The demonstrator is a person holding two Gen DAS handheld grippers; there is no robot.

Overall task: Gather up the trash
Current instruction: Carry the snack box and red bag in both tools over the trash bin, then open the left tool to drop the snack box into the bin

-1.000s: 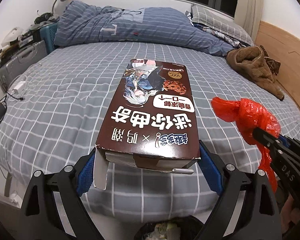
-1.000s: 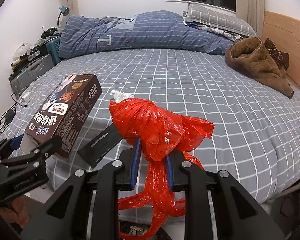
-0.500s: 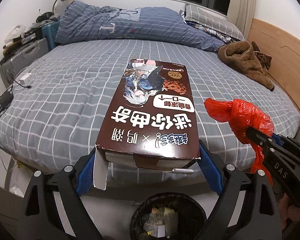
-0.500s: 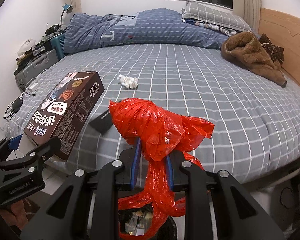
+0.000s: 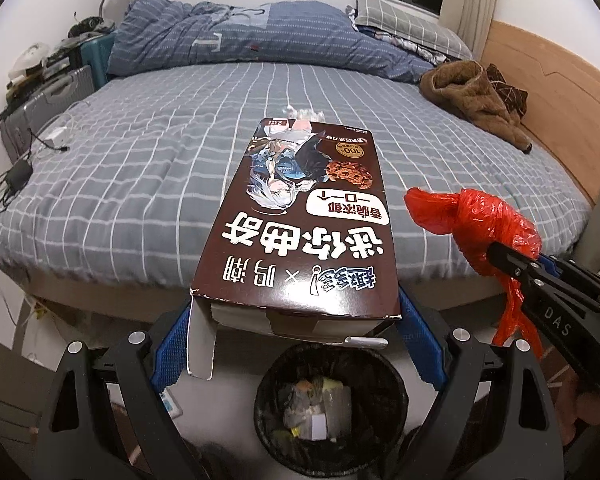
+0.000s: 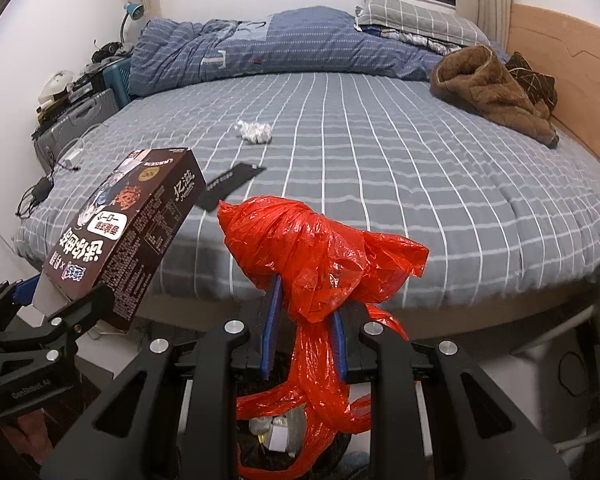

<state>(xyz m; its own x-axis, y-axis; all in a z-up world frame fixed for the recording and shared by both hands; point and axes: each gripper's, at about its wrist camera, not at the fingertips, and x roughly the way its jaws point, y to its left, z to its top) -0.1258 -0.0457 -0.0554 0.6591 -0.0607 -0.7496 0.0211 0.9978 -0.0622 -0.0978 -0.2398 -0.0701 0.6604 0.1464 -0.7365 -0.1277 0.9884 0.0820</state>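
Beside the grey checked bed [image 5: 140, 168], above the black trash bin [image 5: 268, 392], we had our left gripper [image 5: 296, 340] clamped on the cookie box [image 5: 300, 240], our right gripper [image 6: 304, 344] pinching the red plastic bag [image 6: 312, 256].

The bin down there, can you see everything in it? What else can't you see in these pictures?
- Bin: in the right view the red bag covers most of it; in the left view its contents are a blur.
- Box: whether anything is inside is hidden in both views.
- Black card on the bed: print too small; missing from the left view, behind the box.
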